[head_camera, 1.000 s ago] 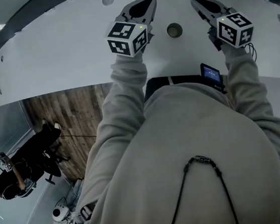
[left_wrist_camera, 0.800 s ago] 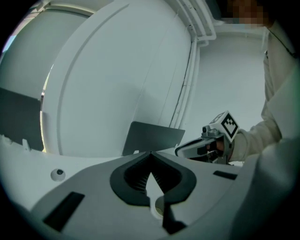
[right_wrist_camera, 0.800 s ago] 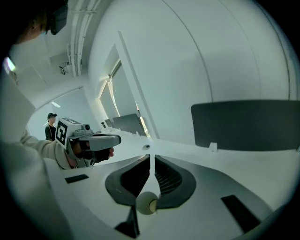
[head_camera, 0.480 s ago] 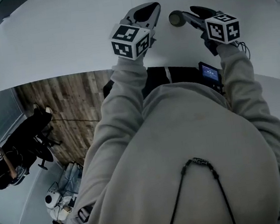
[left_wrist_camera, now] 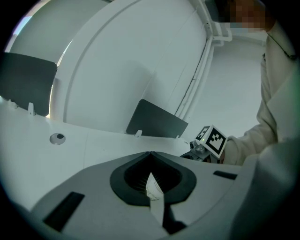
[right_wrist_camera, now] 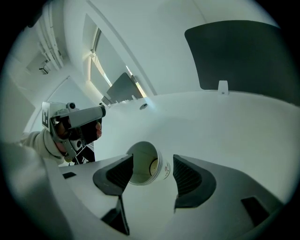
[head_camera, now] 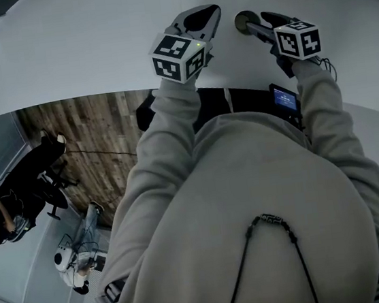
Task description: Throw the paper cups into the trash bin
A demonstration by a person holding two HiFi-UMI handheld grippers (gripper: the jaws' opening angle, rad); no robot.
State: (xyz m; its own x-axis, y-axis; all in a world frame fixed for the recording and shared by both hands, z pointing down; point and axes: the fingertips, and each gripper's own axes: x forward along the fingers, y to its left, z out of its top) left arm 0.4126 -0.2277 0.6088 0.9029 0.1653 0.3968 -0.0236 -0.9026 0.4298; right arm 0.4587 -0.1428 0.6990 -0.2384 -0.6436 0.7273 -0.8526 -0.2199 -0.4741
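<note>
Cup [right_wrist_camera: 143,165] is found on the white table [head_camera: 95,49], between the jaws of the right gripper [head_camera: 254,21]. Its mouth is turned toward that gripper's camera; whether it stands or lies cannot be told. The jaws are spread wide, having just been opening. A gap is seen between the cup and the pad at the right of the right gripper view, so the cup is not clamped. A second ago the cup was seen alone on the table between the two grippers, clear of both. Since then the right gripper has been brought across to it, so that the cup is now flanked by its jaws. The left gripper [head_camera: 200,17] is held just beside the right one, with its jaws closed together as before. A small white slip [left_wrist_camera: 154,190] is seen at their seam.
</note>
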